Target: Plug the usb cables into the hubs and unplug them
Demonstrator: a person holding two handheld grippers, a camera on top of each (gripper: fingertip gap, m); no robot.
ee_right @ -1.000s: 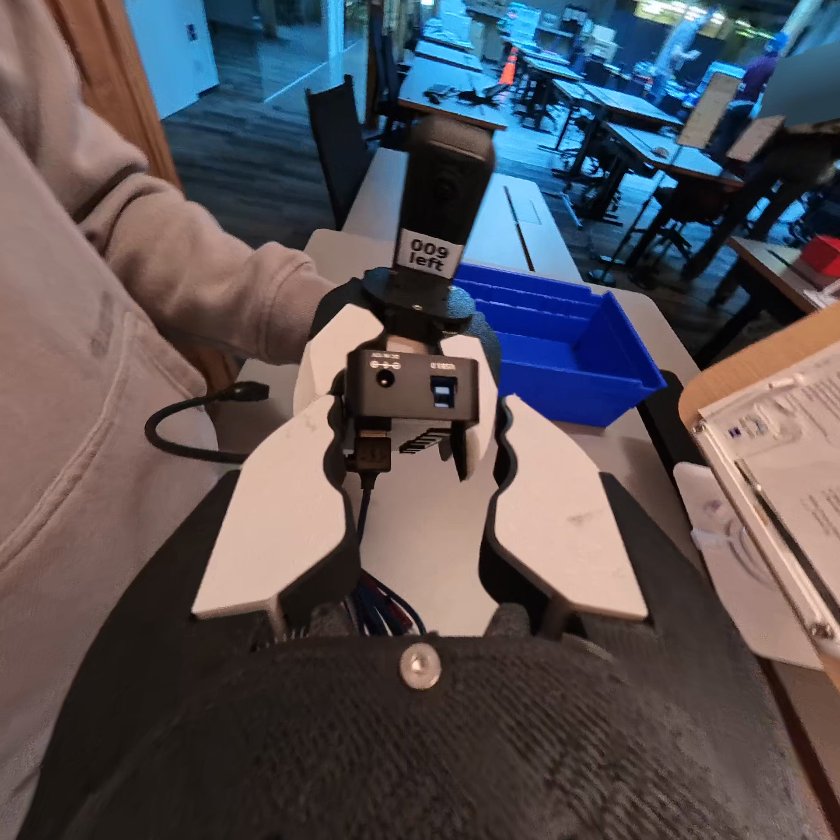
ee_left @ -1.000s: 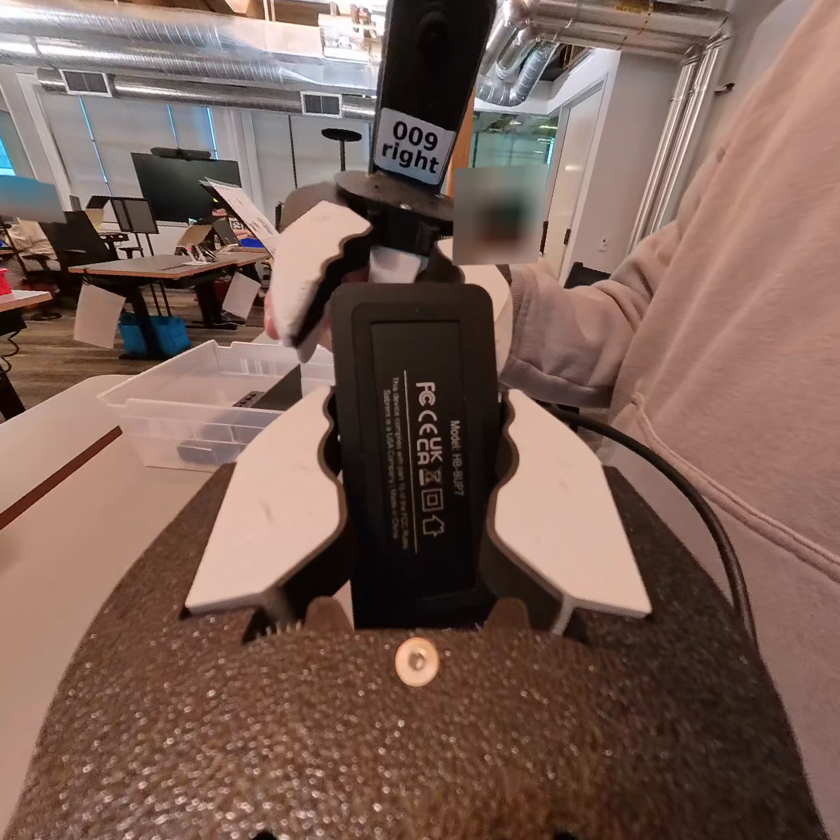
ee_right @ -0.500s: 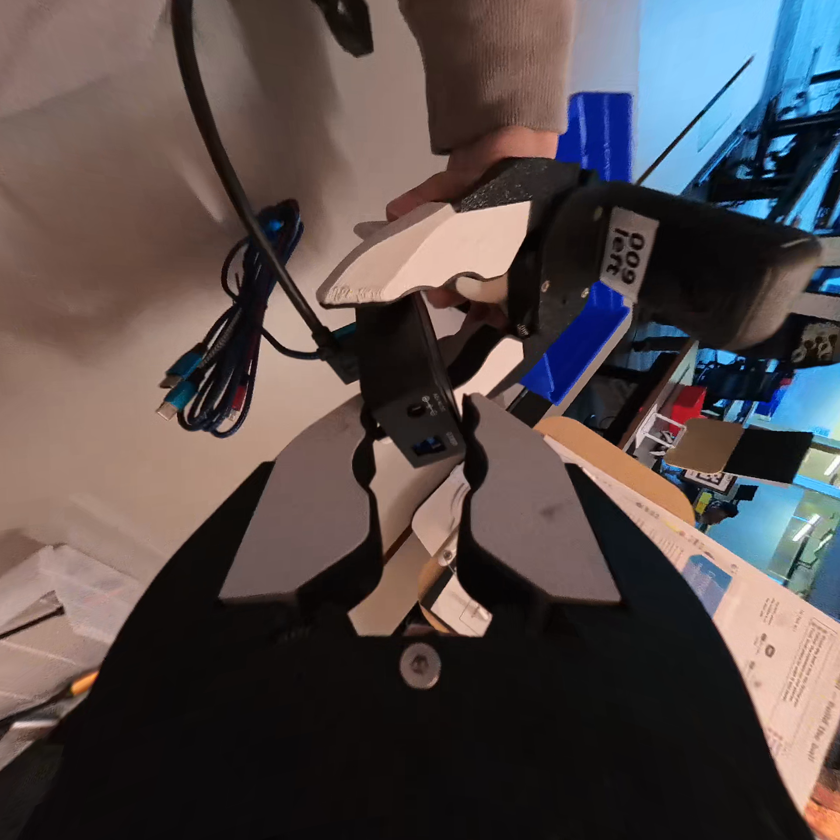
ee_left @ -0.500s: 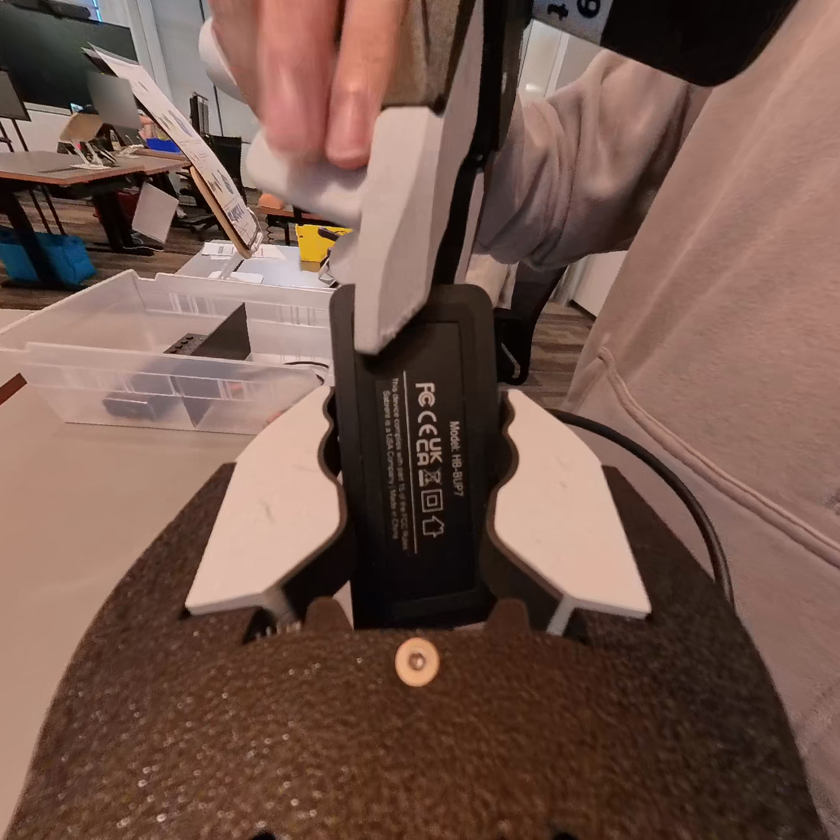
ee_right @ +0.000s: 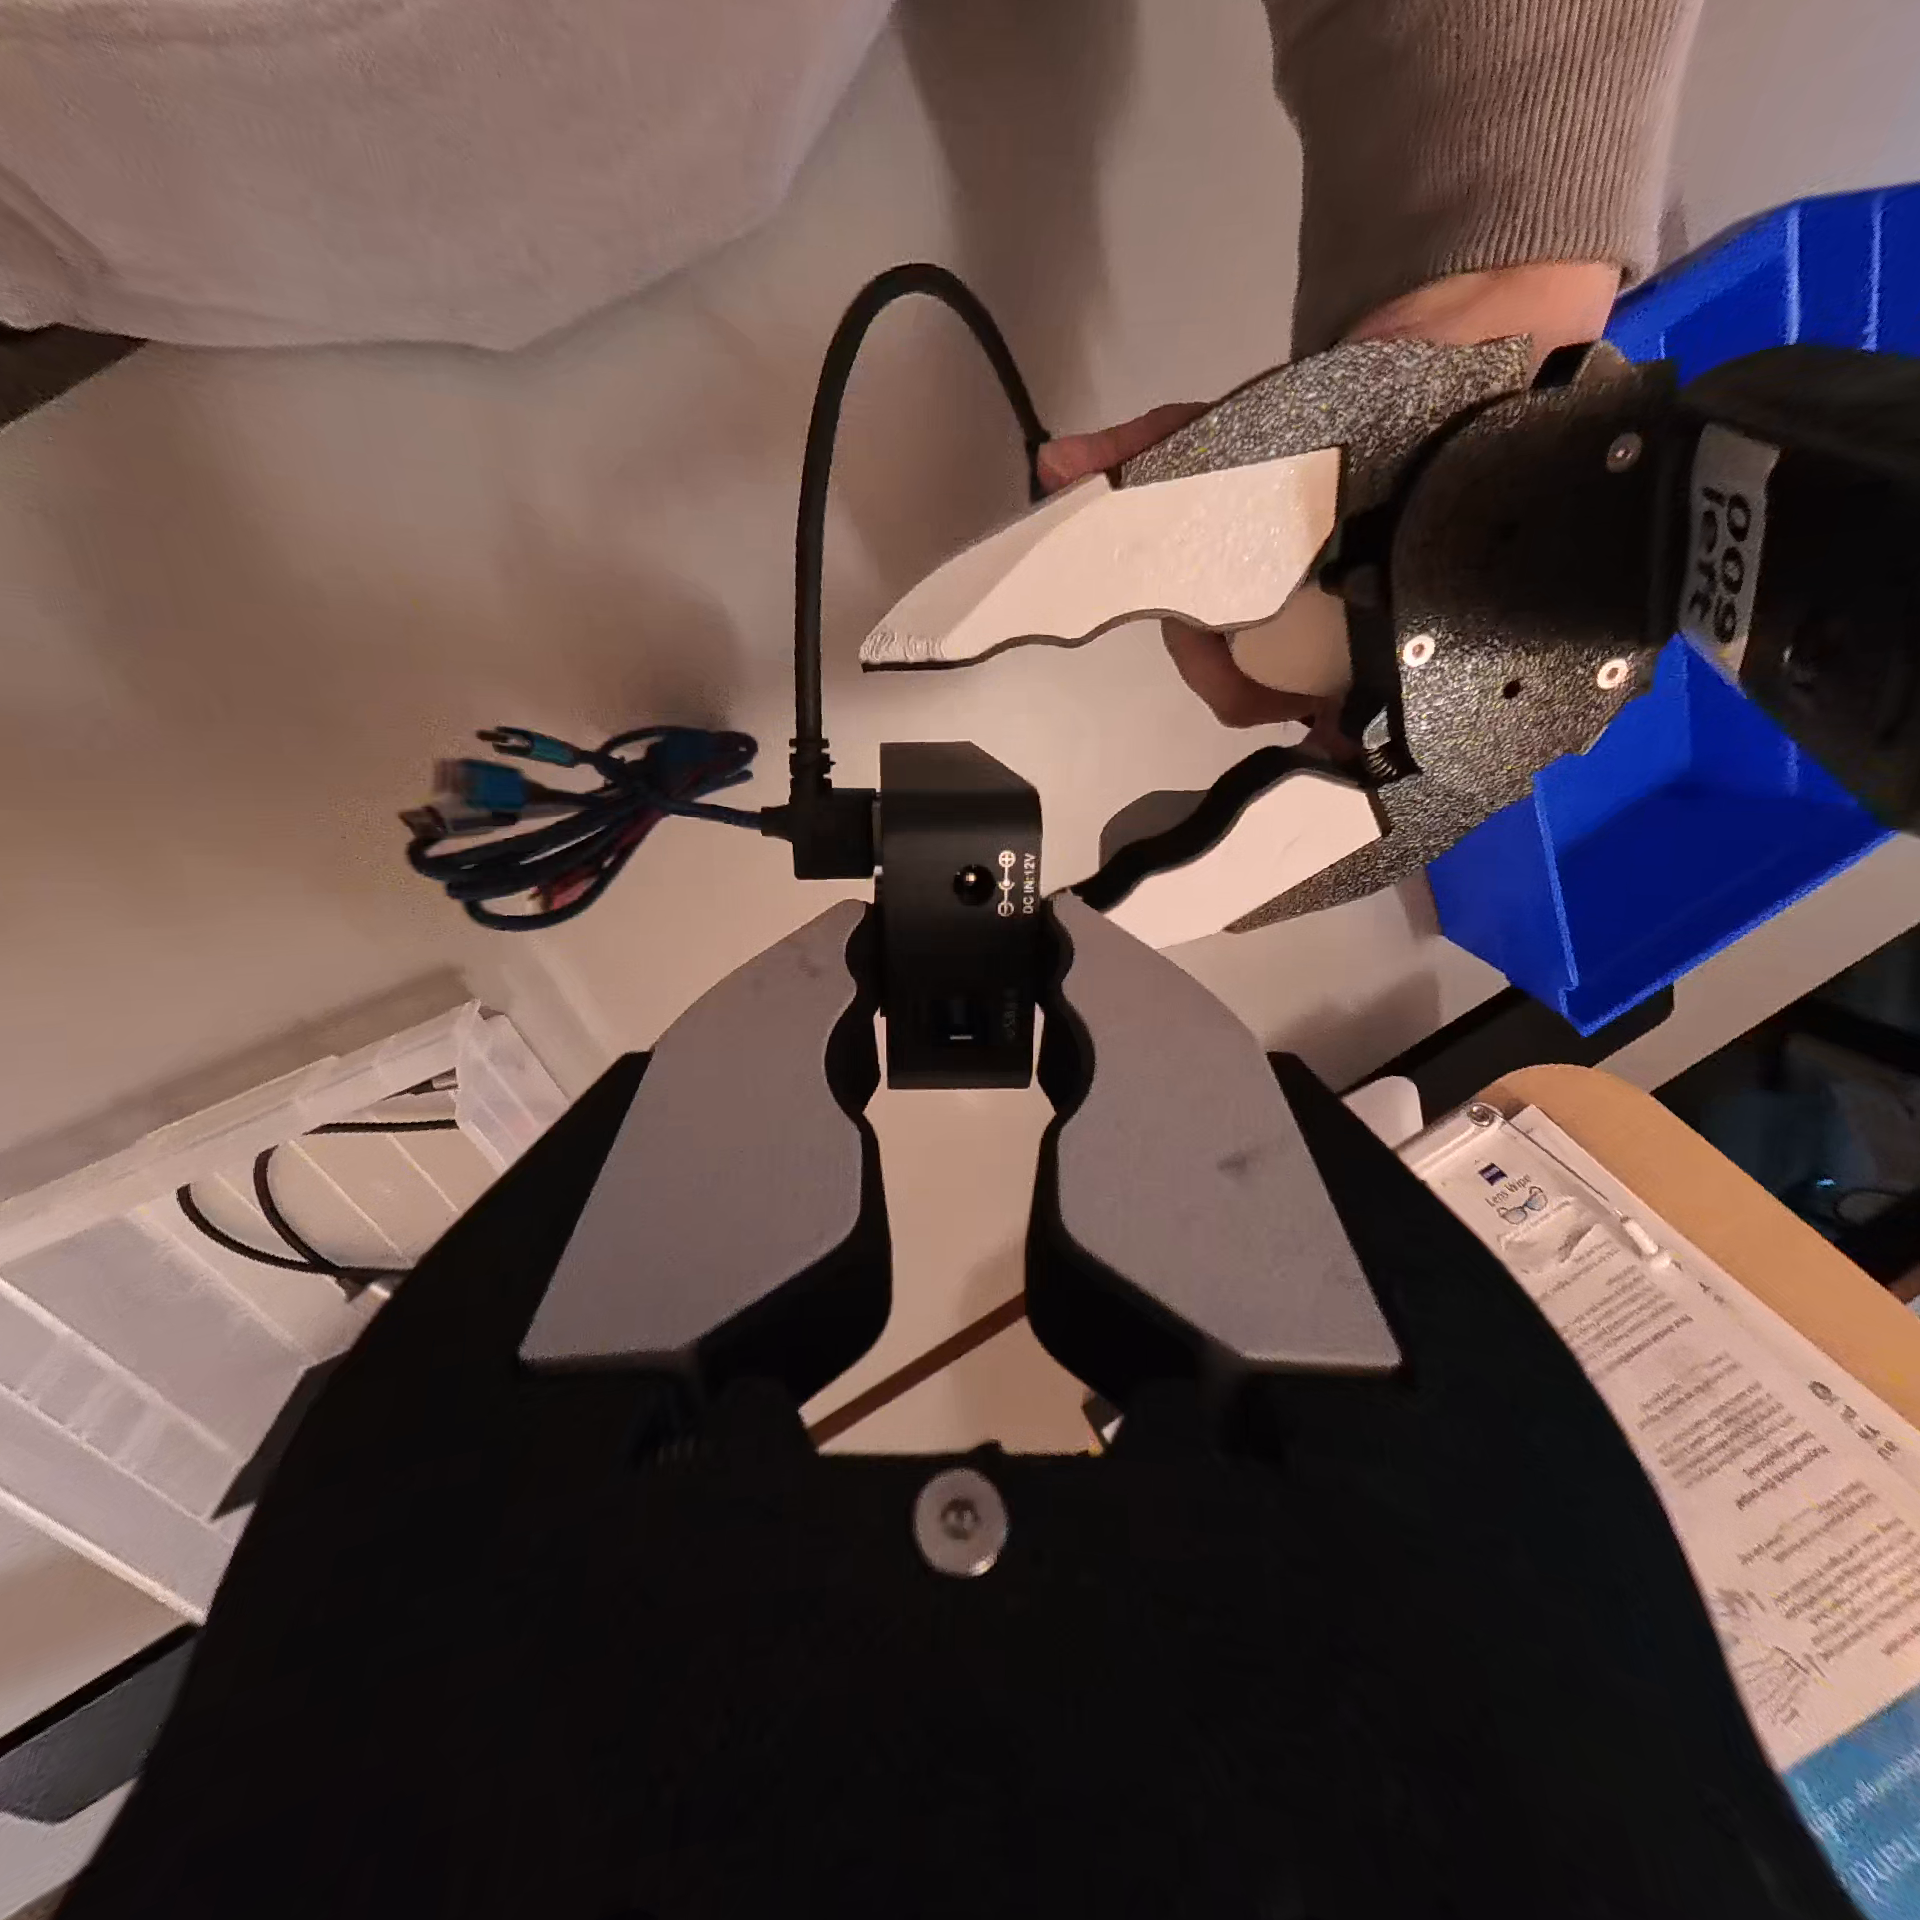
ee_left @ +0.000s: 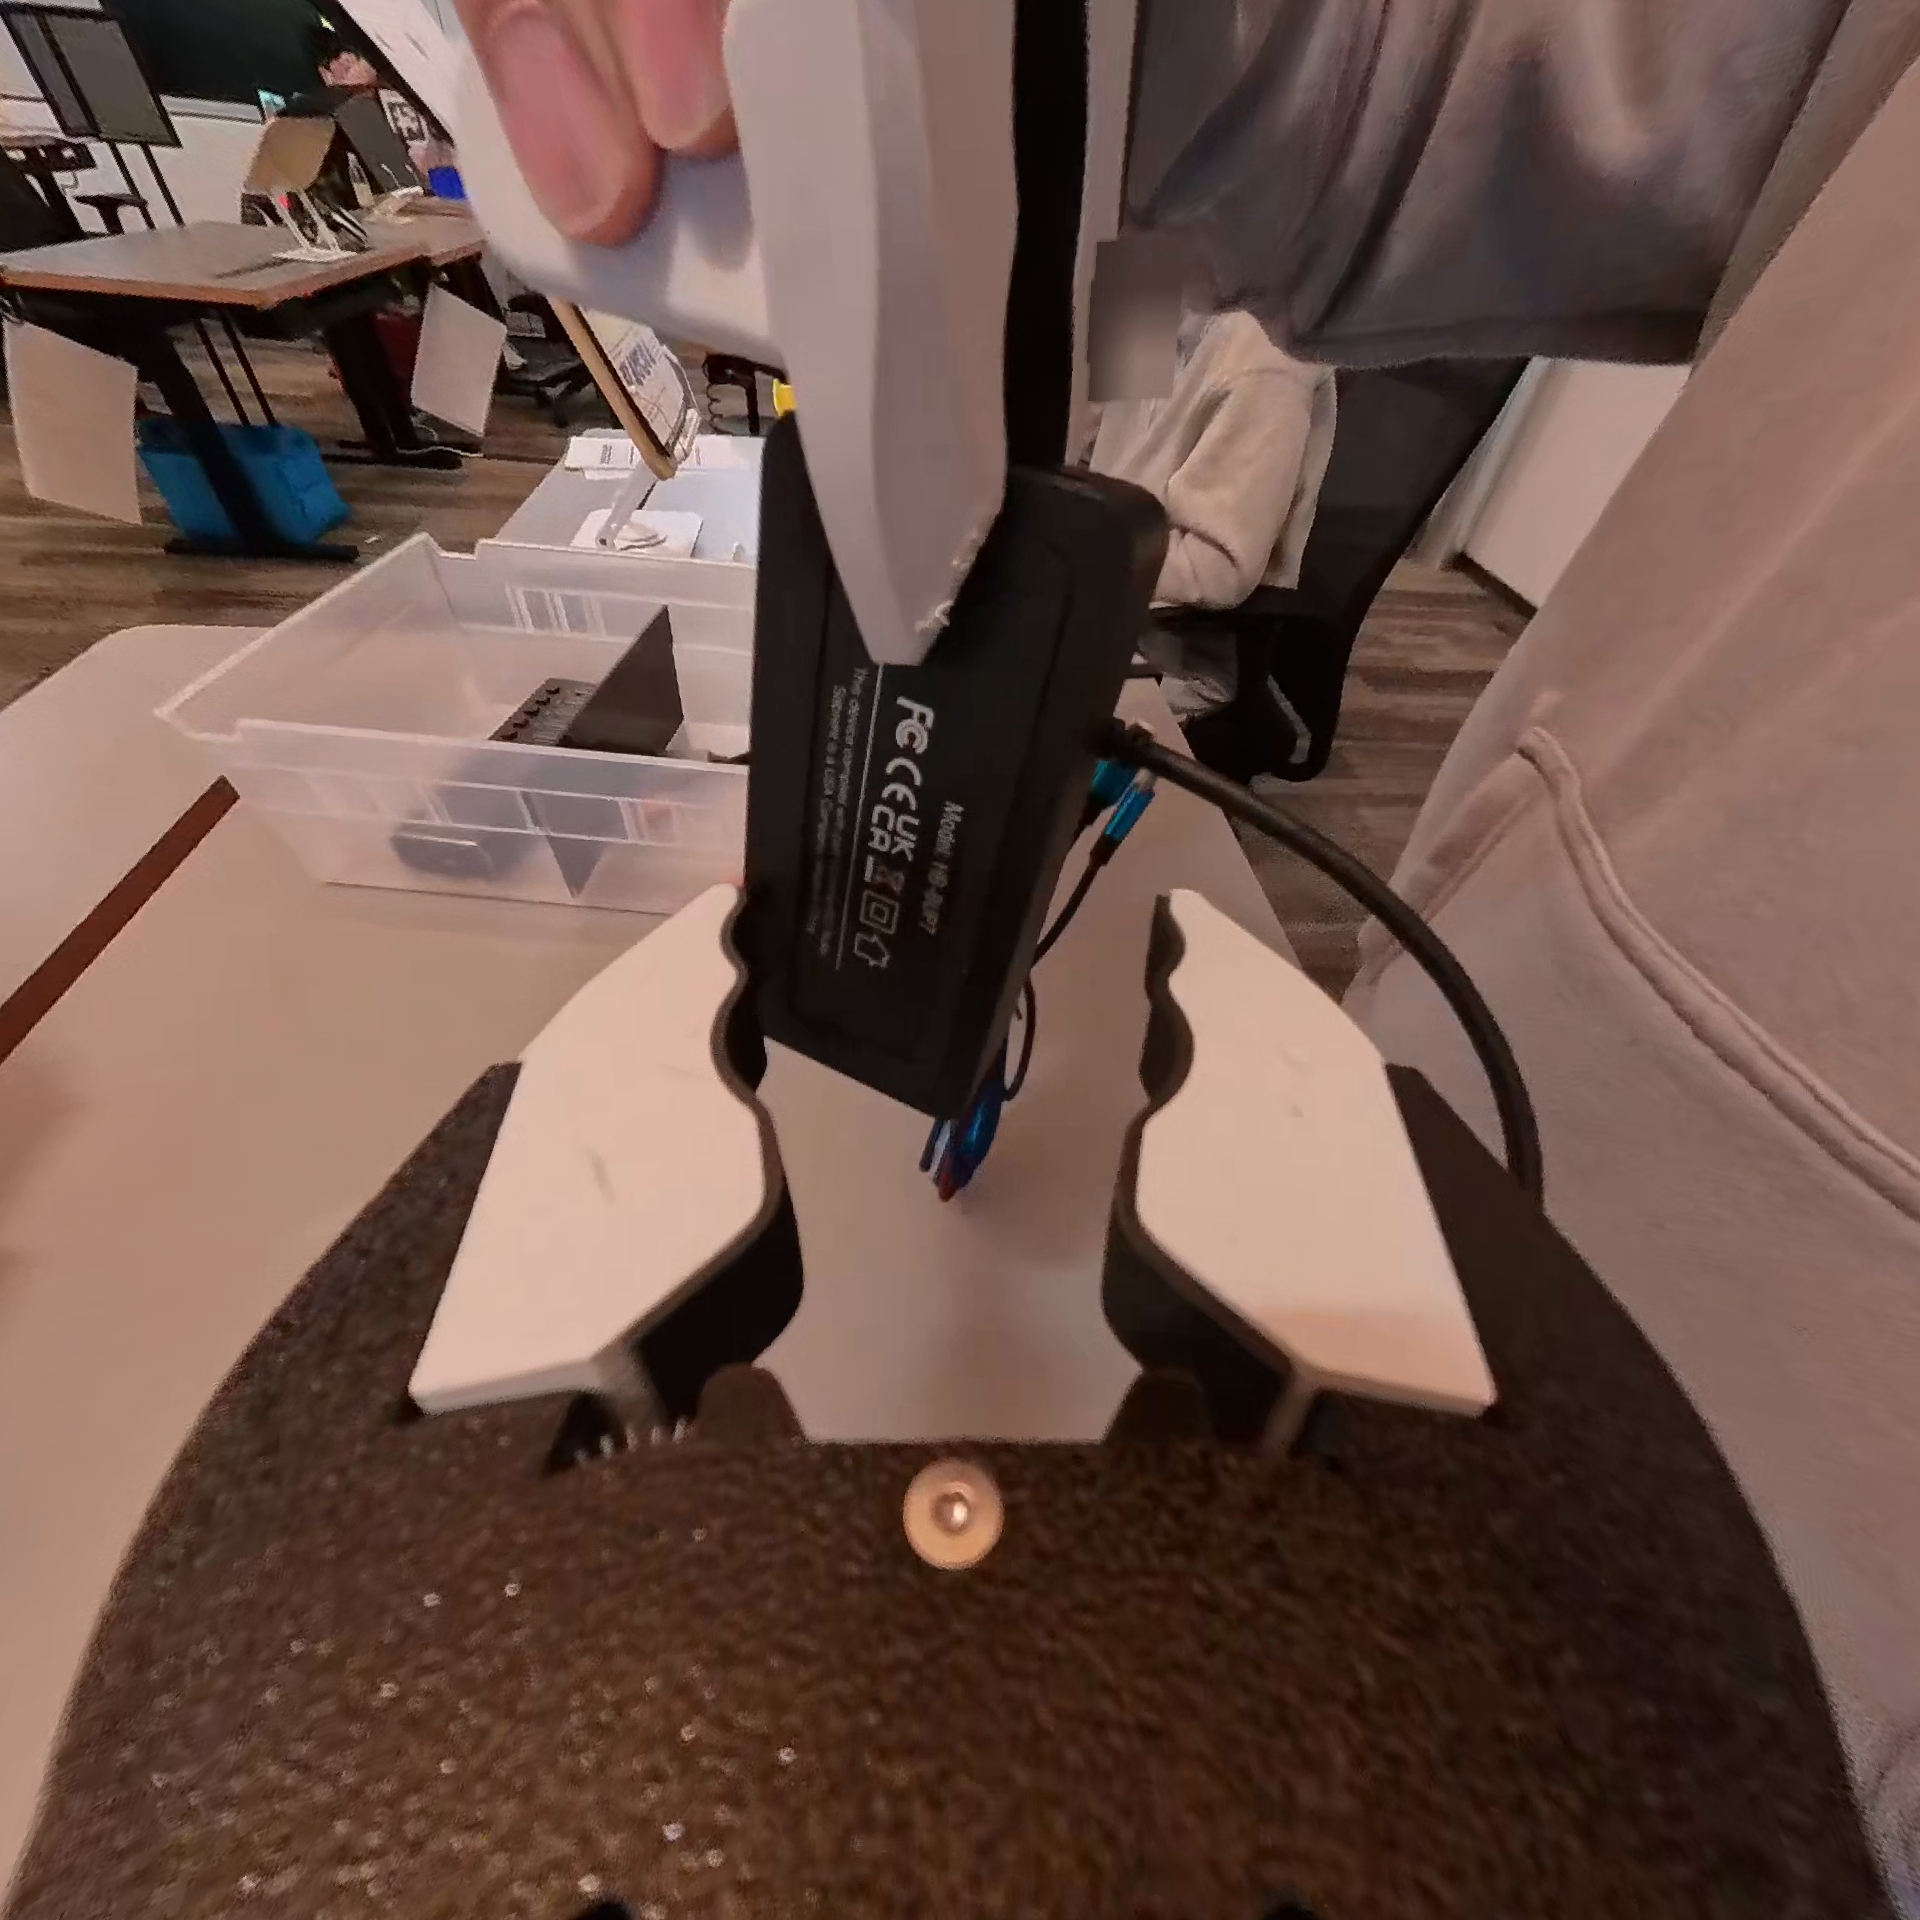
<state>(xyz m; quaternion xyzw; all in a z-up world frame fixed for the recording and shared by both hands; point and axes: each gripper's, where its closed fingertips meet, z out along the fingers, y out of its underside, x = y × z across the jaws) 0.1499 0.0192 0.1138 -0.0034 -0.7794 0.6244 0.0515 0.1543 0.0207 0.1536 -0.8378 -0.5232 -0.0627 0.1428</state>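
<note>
- Hub: the black, matte, rectangular plastic USB hub (ee_right: 958, 914) hangs in the air above the pale table (ee_right: 312, 623), pinched at one end between the grey fingers of the right gripper (ee_right: 958, 935), whose jaws stand narrow and clamped on its short sides.
- Handling, judged: rigid, light, smooth-skinned; likely to twist in a hold this near the end. A hold across the flat long sides would be steadier.
- Cable: a thick black rubber lead (ee_right: 821, 499) leaves the hub by a right-angled plug and loops stiffly upward.
- Bundle: thin braided blue and red USB cables (ee_right: 582, 821) lie coiled on the table, limp, with metal plug ends.
- Left gripper (ee_left: 945, 914): jaws wide apart, gripping nothing; the hub's lower end sits between the white fingers, close against one.
- Surroundings: clear plastic bin (ee_left: 416, 748); blue plastic bin (ee_right: 1704, 810).
</note>
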